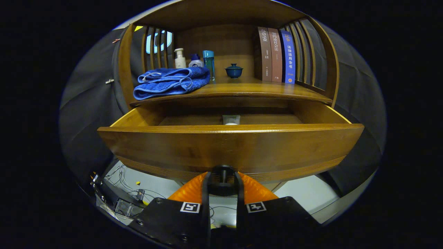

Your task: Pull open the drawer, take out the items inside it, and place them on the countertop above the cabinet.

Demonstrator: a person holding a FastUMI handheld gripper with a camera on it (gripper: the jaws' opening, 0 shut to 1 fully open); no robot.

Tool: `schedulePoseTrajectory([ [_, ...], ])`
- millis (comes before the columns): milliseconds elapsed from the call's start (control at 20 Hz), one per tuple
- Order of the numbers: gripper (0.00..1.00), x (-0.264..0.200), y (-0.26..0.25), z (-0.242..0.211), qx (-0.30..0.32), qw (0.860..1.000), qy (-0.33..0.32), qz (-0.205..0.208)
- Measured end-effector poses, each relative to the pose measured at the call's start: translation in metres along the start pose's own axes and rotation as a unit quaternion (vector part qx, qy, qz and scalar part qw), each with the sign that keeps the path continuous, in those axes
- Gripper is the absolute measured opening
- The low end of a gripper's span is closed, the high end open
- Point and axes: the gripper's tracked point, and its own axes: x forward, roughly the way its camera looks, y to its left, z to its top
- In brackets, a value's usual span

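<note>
The wooden drawer (228,147) stands pulled out from the cabinet, its front panel just ahead of my fingers. My gripper (223,180) is shut on the dark round drawer knob (222,173), one finger on each side of it. Inside the drawer, near its back, a small white item (231,119) lies on the bottom, partly hidden by the front panel. Above the drawer runs the wooden countertop (249,88).
On the countertop lie a folded blue towel (173,82), a white pump bottle (179,58), a small jar (196,61), a teal tube (208,64), a blue lidded cup (234,71) and three upright books (277,55). Cables and electronics (121,202) lie on the floor below left.
</note>
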Motion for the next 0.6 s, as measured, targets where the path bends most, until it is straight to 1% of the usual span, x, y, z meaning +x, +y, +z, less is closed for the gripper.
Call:
schedulePoseTrajectory([
  [350, 0.33, -0.035, 0.002, -0.033, 0.01, 1.0, 0.024, 0.007],
  [600, 0.34, -0.045, 0.003, -0.041, 0.011, 1.0, 0.022, 0.008],
])
